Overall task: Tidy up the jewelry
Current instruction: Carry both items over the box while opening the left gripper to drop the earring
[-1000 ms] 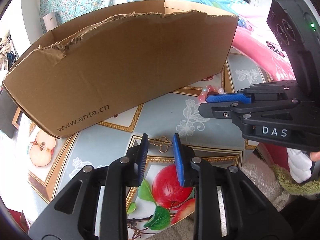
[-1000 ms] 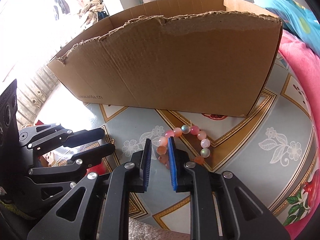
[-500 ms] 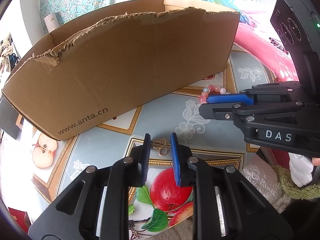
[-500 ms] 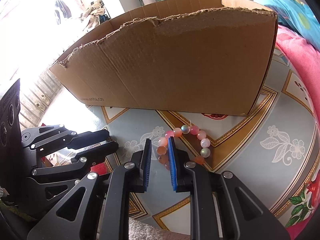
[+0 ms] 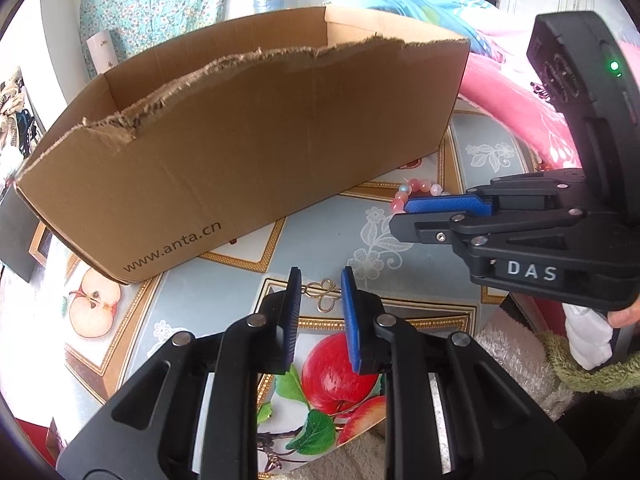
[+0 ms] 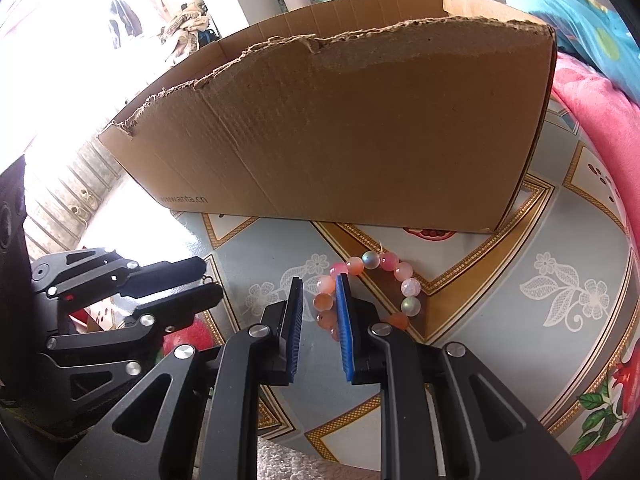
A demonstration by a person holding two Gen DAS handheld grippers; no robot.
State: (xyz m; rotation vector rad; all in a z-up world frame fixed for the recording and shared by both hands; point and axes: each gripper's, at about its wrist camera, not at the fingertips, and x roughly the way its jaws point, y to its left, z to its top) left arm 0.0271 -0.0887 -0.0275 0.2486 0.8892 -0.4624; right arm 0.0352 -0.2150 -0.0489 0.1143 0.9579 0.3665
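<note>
A small gold wire knot ornament (image 5: 322, 295) lies on the patterned tablecloth, and my left gripper (image 5: 320, 277) has its blue pads closed in against both its sides. A bracelet (image 6: 410, 288) of pink, orange and pearly beads lies in front of the torn cardboard box (image 6: 360, 140). My right gripper (image 6: 319, 285) straddles the bracelet's left strand. Its jaws stand narrowly apart, the beads lie by the right pad, and a strip of cloth shows beside the left pad. From the left wrist view, the right gripper (image 5: 400, 216) covers most of the bracelet (image 5: 414, 188). The left gripper (image 6: 210, 280) shows at the left of the right wrist view.
The cardboard box (image 5: 256, 152) is open-topped and fills the back of the table (image 5: 224, 300). A pink blanket (image 5: 512, 100) lies to the right. A fuzzy towel (image 5: 504, 356) covers the near right edge. A person's hand (image 5: 624, 316) holds the right gripper.
The left jaws have narrowed around the gold ornament, and the left gripper has shifted slightly. The right gripper and the bracelet have stayed as they were.
</note>
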